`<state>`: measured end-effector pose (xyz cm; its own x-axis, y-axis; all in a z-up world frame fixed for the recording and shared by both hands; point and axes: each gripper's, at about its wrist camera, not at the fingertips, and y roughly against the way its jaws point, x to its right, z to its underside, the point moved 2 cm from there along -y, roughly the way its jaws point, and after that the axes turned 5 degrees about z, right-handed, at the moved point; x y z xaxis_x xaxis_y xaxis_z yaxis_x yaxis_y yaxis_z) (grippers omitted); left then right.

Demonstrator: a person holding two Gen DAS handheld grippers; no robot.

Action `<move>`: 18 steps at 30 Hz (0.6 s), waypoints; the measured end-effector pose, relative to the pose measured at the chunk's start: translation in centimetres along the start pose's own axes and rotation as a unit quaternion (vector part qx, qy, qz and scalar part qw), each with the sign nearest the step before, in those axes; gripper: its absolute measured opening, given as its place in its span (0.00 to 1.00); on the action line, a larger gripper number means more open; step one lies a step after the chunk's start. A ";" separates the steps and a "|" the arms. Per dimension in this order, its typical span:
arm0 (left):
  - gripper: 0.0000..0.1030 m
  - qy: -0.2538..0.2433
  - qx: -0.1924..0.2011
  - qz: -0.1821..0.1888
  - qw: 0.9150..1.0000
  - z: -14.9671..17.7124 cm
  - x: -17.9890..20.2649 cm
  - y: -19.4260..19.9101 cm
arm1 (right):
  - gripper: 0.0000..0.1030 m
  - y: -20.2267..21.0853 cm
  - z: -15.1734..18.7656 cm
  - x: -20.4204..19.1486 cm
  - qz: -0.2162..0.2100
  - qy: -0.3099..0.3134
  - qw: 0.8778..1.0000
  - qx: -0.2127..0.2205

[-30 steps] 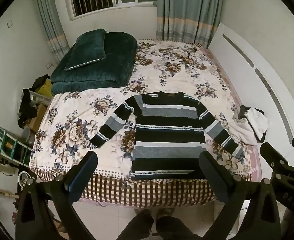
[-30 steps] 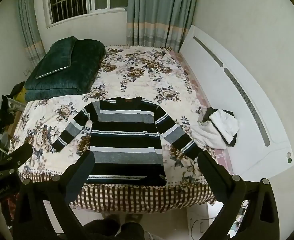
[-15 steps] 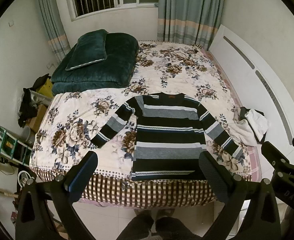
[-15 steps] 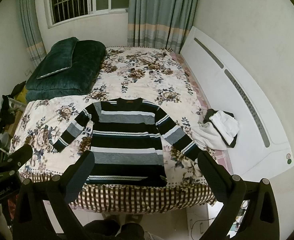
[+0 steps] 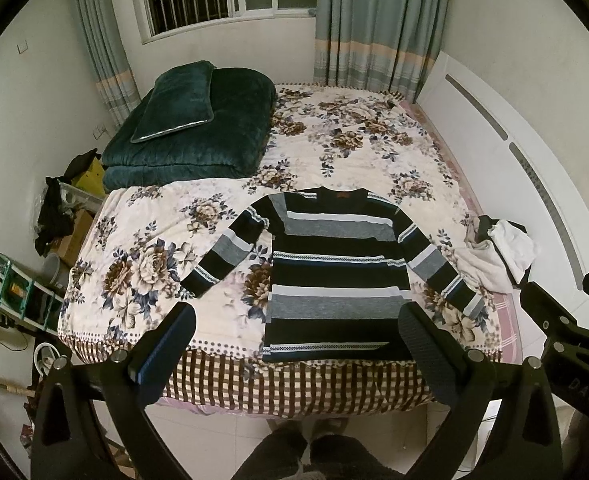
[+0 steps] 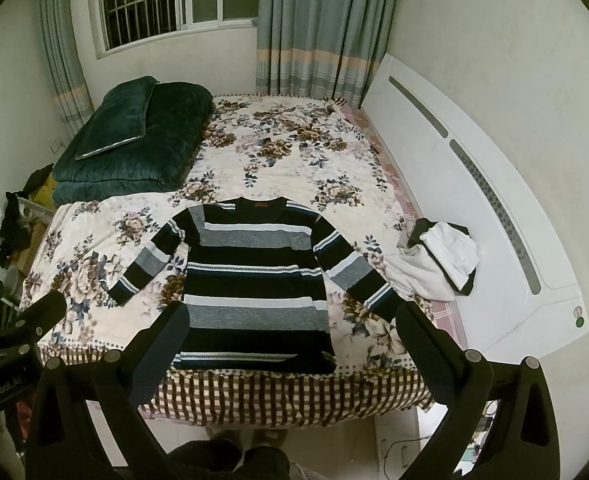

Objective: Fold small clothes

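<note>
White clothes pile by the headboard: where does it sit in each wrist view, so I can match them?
Left wrist: white clothes pile at far right, beyond the sweater's sleeve cuff.
Right wrist: pile right of centre, between the sweater and the headboard.
Shared landmark: green quilt at the bed's far left corner.

Sweater black-grey-white striped; bedspread floral.
</note>
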<state>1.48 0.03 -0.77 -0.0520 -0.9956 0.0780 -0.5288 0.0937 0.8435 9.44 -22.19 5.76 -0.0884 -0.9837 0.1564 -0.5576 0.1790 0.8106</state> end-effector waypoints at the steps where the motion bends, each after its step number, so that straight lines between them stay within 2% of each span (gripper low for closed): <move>1: 1.00 -0.001 0.000 0.000 1.000 0.0 0.0 0.0 | 1.00 0.0 0.0 0.0 0.000 0.000 1.000 0.000; 18: 1.00 0.000 0.003 0.002 1.000 -0.1 -0.3 -0.1 | 1.00 0.3 -0.1 0.1 -0.001 -0.001 1.000 0.003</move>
<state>1.62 0.33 -0.85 -0.0537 -0.9953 0.0807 -0.5337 0.0969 0.8401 9.34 -22.25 6.10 -0.0896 -0.9840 0.1540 -0.5620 0.1776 0.8078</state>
